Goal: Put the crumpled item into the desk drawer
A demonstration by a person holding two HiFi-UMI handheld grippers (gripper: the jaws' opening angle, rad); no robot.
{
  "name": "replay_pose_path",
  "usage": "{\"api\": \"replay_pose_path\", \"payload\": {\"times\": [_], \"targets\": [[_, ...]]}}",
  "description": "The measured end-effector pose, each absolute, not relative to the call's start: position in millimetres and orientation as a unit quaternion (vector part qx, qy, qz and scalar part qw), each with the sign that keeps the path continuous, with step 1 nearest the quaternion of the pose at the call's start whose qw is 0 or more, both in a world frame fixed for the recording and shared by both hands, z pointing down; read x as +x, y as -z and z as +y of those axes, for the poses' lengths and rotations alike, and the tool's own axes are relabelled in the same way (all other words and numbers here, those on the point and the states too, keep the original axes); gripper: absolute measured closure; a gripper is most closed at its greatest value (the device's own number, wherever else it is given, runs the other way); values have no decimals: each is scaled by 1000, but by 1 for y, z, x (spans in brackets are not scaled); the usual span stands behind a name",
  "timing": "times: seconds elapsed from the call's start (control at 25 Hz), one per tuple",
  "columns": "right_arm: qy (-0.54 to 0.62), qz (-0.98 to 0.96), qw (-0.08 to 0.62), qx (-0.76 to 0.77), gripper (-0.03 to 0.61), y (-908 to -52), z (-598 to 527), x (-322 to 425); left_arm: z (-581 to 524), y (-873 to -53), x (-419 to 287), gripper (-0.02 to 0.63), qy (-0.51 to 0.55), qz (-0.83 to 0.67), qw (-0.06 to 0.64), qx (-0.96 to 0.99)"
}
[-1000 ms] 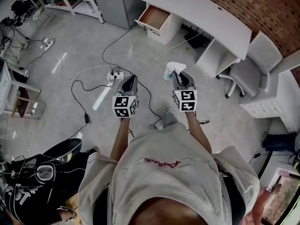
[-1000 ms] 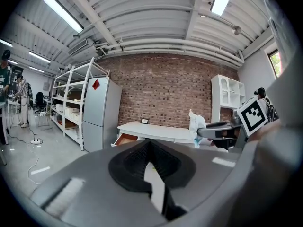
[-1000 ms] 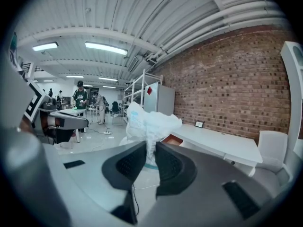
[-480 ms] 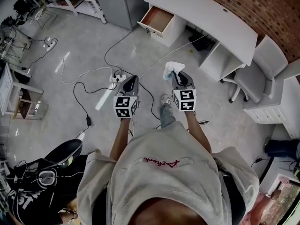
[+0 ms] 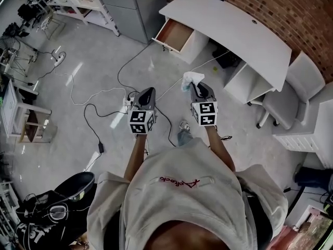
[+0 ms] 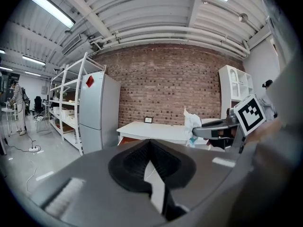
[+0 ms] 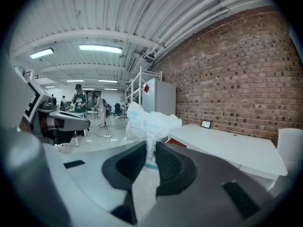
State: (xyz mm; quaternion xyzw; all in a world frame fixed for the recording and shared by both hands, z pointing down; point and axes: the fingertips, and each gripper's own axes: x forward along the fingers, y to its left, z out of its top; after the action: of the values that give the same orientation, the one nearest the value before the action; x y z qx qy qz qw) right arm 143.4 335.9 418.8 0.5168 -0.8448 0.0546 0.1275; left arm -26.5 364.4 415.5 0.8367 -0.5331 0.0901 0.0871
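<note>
Open drawer (image 5: pixel 176 35) sits at 12 o'clock from right gripper (image 5: pixel 196 87), which pinches crumpled item (image 5: pixel 190 79). Only bare floor (image 5: pixel 104 51) lies between, so the air path is free. Power strip (image 5: pixel 128 103) lies low at 9. Desk (image 5: pixel 234 25) top at 1, grey cabinet (image 5: pixel 130 7) at 11, chair (image 5: pixel 299 87) at 3. Drawer top uncovered.

Both arms reach forward; left gripper (image 5: pixel 147 91) fingers closed, right gripper (image 5: pixel 195 85) fingers pinching crumpled item (image 5: pixel 190 78).
</note>
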Motion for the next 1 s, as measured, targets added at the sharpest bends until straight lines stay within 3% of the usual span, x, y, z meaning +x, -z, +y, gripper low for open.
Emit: {"api": "replay_pose_path", "payload": {"times": [0.6, 1.0], "targets": [[-73, -854, 130, 499, 512, -426, 174, 188, 197, -413, 30, 604, -105, -534, 92, 834], [-81, -859, 137, 487, 512, -439, 130, 190, 158, -424, 32, 604, -114, -542, 102, 827]]}}
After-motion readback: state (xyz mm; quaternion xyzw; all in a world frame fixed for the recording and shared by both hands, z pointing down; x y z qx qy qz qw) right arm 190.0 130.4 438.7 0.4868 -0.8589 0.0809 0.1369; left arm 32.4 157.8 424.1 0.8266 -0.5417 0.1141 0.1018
